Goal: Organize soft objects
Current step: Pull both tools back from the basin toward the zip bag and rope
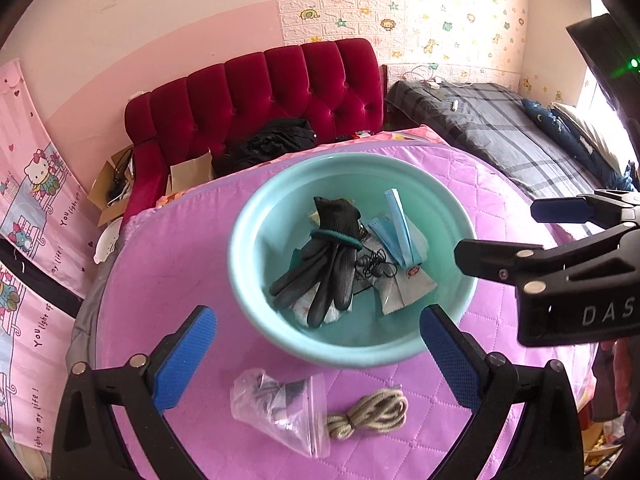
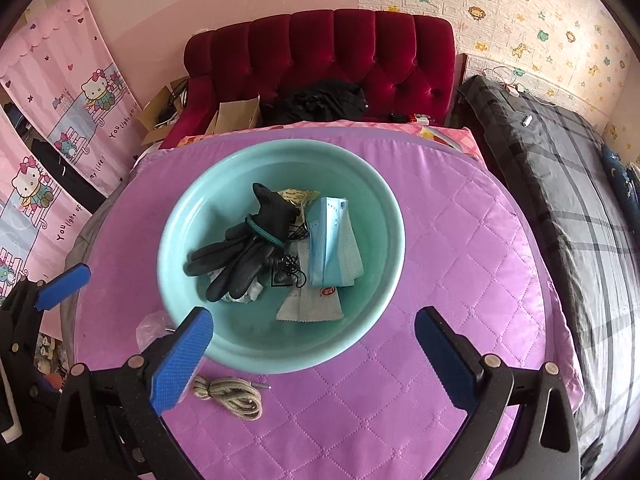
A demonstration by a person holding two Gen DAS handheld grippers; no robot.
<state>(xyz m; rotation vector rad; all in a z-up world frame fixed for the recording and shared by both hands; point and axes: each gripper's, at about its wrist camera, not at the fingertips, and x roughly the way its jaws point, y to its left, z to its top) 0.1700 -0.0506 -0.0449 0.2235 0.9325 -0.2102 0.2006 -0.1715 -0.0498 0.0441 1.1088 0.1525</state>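
Note:
A teal basin [image 1: 256, 216] [image 2: 384, 200] stands on the purple quilted table. In it lie black gloves [image 1: 324, 272] [image 2: 240, 256], a blue face mask [image 1: 398, 224] [image 2: 332, 240], a black cord and a grey packet [image 2: 312, 308]. A clear plastic bag [image 1: 280, 408] and a coiled beige rope [image 1: 368, 412] [image 2: 232, 396] lie on the table in front of the basin. My left gripper [image 1: 318, 356] is open and empty above the bag and rope. My right gripper [image 2: 314, 354] is open and empty over the basin's near rim; it also shows in the left wrist view [image 1: 496, 236].
The purple quilted table [image 1: 168, 264] [image 2: 460, 248] is round. A red tufted sofa [image 1: 256, 92] with black clothing stands behind it. A bed with a grey plaid cover [image 2: 560, 184] is at the right. Cardboard boxes [image 1: 116, 192] sit at the left.

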